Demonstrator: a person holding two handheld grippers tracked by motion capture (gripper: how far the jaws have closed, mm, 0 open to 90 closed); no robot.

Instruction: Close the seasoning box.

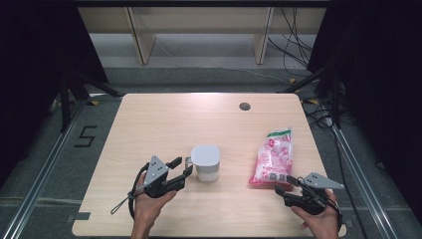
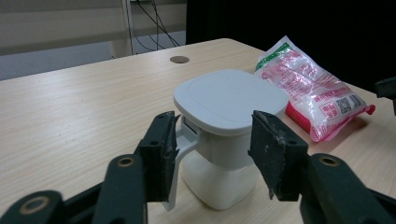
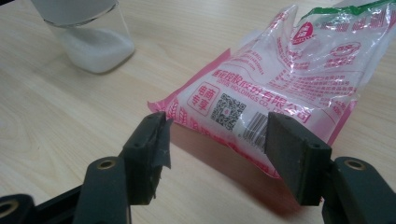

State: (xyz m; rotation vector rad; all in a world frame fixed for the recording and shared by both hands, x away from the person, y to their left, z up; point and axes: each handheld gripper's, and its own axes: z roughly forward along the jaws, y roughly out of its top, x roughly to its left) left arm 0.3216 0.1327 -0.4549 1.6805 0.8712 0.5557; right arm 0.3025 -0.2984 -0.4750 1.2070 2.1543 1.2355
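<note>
Left claw [image 2: 212, 154] stands part-open around the handle side of the white lidded container [image 2: 229, 126], gripping nothing. Right claw [image 3: 217, 154] stands open just short of the pink sugar bag [image 3: 285, 79], right of the container on the surface [image 1: 164, 119].

High view overhead; tool views low, close — all share the table [image 1: 164, 119].

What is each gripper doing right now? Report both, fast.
Left gripper: open, jaws either side of the white container, not pressing on it.
Right gripper: open, jaws at the near end of the pink bag, holding nothing.
</note>
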